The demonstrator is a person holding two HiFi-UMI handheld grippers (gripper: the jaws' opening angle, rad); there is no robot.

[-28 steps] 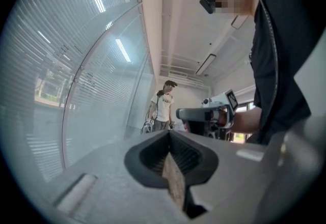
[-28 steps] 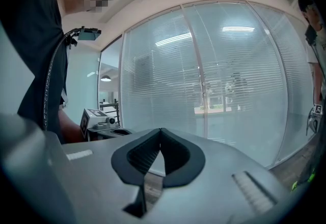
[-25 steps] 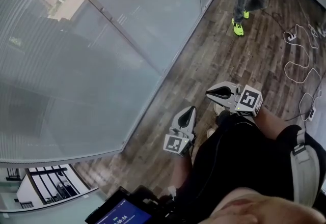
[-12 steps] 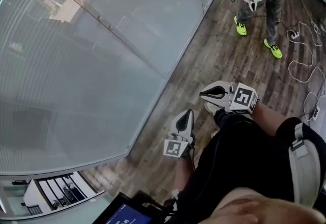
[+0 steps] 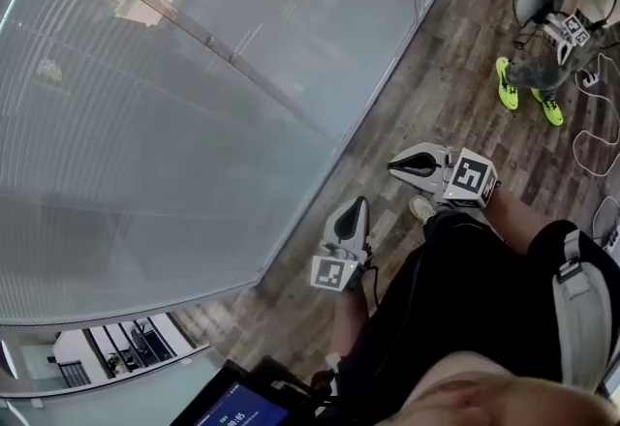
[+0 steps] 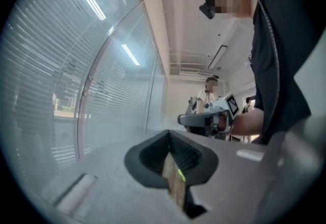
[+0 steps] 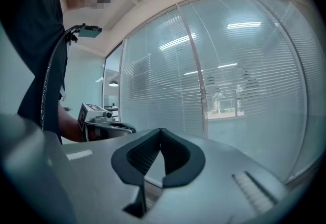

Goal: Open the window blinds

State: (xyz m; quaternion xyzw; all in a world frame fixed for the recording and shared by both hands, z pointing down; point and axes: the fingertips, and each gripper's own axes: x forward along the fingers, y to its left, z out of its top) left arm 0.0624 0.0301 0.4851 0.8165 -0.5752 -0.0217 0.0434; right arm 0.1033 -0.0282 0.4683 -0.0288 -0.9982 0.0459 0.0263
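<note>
Head view, with both gripper views. The window blinds [image 5: 145, 124] hang fully lowered over a curved run of tall glass panels to the person's left. They reach down to where the glass meets the wooden floor [image 5: 426, 95]. The blinds are pale grey-white, made of thin horizontal slats that are evenly spaced and lie nearly flat. The glass behind therefore reads as a hazy, finely ruled sheet.

Slim upright window posts [image 7: 196, 65] divide the blinds [image 7: 244, 80] into panels. Ceiling lights reflect on them as short bright bars. In the right gripper view, trees and a sunlit strip outside show faintly between the slats beside one post. In the left gripper view the blinds [image 6: 56, 65] fill the left half of the picture.

The left gripper [image 5: 361, 208] is held level near the person's thigh, pointing towards the foot of the blinds but well apart from them. Its jaws [image 6: 170, 159] are closed tip to tip with nothing held. Only floor shows through the slit behind the tips.

The right gripper [image 5: 395, 165] is held level just beyond the left one, also clear of the blinds. Its jaws [image 7: 160, 136] are likewise pressed together and empty.

A second person in yellow-green shoes [image 5: 509, 85] stands farther along the floor, near loose white cables [image 5: 596, 138].
</note>
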